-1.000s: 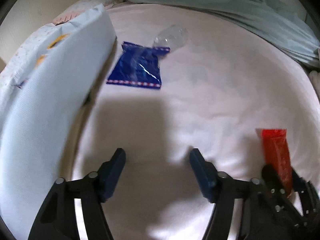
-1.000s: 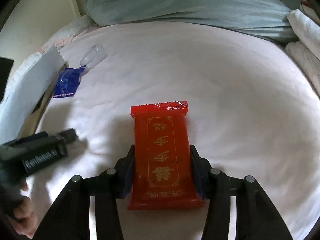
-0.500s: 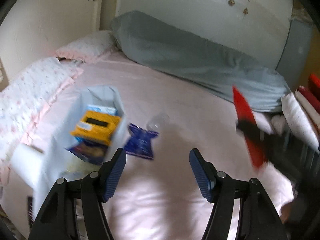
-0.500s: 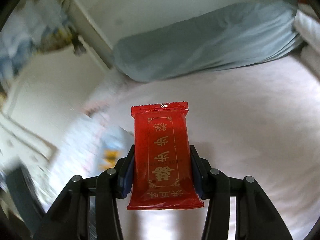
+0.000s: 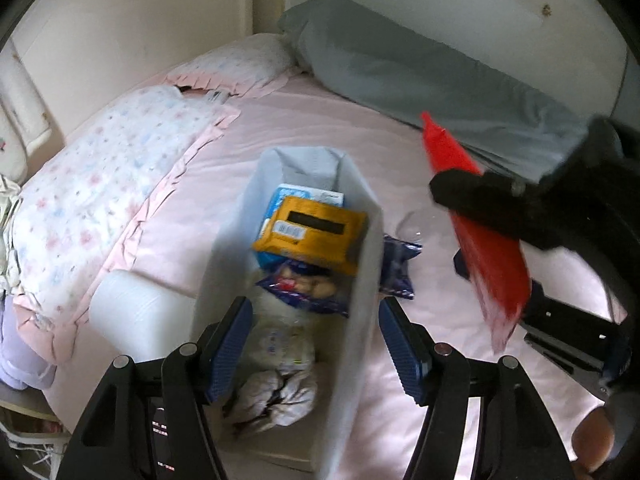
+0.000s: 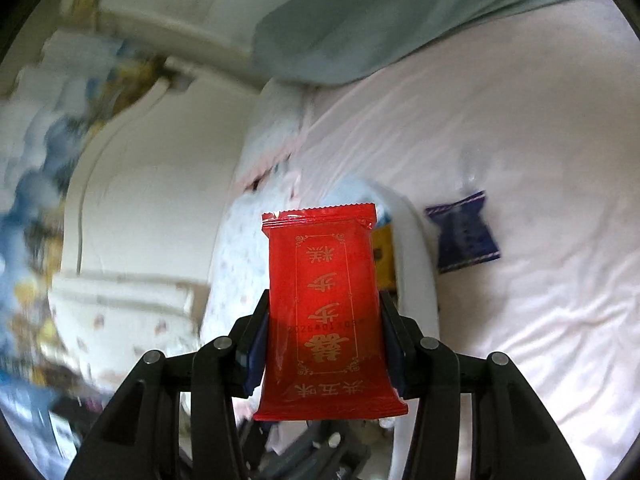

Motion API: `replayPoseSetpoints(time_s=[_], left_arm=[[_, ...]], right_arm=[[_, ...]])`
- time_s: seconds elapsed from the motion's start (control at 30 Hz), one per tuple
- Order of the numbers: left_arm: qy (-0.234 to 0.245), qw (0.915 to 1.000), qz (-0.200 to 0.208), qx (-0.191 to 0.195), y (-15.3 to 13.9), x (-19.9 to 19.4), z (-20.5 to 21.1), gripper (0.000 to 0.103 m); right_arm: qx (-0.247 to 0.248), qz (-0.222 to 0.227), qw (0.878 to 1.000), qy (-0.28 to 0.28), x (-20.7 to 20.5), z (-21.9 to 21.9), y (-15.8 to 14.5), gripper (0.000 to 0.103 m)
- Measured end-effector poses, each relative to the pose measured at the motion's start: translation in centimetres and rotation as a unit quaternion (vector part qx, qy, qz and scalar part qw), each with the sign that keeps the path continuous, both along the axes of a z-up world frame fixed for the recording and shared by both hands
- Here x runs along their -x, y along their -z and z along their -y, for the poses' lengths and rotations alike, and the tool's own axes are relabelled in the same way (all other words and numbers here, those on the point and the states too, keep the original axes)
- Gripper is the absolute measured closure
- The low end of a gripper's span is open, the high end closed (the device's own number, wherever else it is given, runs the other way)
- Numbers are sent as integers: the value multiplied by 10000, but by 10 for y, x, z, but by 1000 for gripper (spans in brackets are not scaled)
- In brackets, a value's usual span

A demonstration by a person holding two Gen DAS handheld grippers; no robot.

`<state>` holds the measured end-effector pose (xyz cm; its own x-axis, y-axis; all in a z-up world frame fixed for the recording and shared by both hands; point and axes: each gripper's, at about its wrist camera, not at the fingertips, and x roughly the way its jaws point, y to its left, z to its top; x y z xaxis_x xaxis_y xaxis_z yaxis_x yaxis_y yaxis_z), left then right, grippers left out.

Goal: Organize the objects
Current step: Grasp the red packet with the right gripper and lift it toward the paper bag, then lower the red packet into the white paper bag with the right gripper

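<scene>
My right gripper (image 6: 324, 340) is shut on a red snack packet (image 6: 324, 316) with gold lettering and holds it in the air. In the left wrist view the red packet (image 5: 480, 236) hangs to the right of a white storage box (image 5: 360, 280) on the pink bed. The box holds a yellow packet (image 5: 312, 236), a blue-and-white carton and several wrapped snacks. My left gripper (image 5: 316, 344) is open and empty, above the box's near end. A dark blue packet (image 6: 464, 232) lies on the sheet beside the box, with a clear plastic piece (image 5: 412, 224) by it.
A grey bolster (image 5: 440, 80) lies along the far side of the bed. Floral pillows (image 5: 100, 184) lie at the left by the cream headboard (image 5: 132, 32). A white roll (image 5: 132, 316) sits left of the box.
Both grippers have risen from the sheet. The left one now looks down over the white box; the right one has carried the red packet left toward the box.
</scene>
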<state>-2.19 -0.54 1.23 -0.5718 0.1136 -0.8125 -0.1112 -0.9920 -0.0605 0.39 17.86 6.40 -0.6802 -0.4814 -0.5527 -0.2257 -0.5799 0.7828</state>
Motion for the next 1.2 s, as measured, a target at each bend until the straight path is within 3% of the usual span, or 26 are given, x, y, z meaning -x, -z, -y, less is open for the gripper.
replayPoseSetpoints(time_s=[0.13, 0.33, 0.5, 0.63, 0.73, 0.97, 1.03, 1.2], left_arm=[[34, 9999, 77, -66, 1, -3, -1, 40], [-128, 9997, 104, -165, 6, -9, 10, 40], [-379, 9981, 274, -390, 12, -5, 23, 44], [-409, 9979, 326, -374, 16, -1, 26, 44], [-423, 9978, 215, -455, 12, 0, 27, 44], [-461, 9973, -109, -565, 4, -3, 25, 43], [-596, 9959, -12, -685, 6, -1, 28, 43], [-685, 9926, 185, -985, 10, 3, 34, 43]], right_arm=[[219, 190, 9994, -175, 8, 4, 23, 54], [1006, 341, 9939, -290, 13, 5, 52, 52], [2215, 839, 9712, -249, 23, 15, 90, 46], [2101, 951, 9727, -276, 25, 20, 91, 46], [1917, 701, 9786, -244, 24, 20, 77, 45], [766, 353, 9964, -108, 17, 11, 41, 45], [830, 265, 9960, -206, 18, 11, 39, 45], [1803, 140, 9828, -362, 21, 10, 59, 45]])
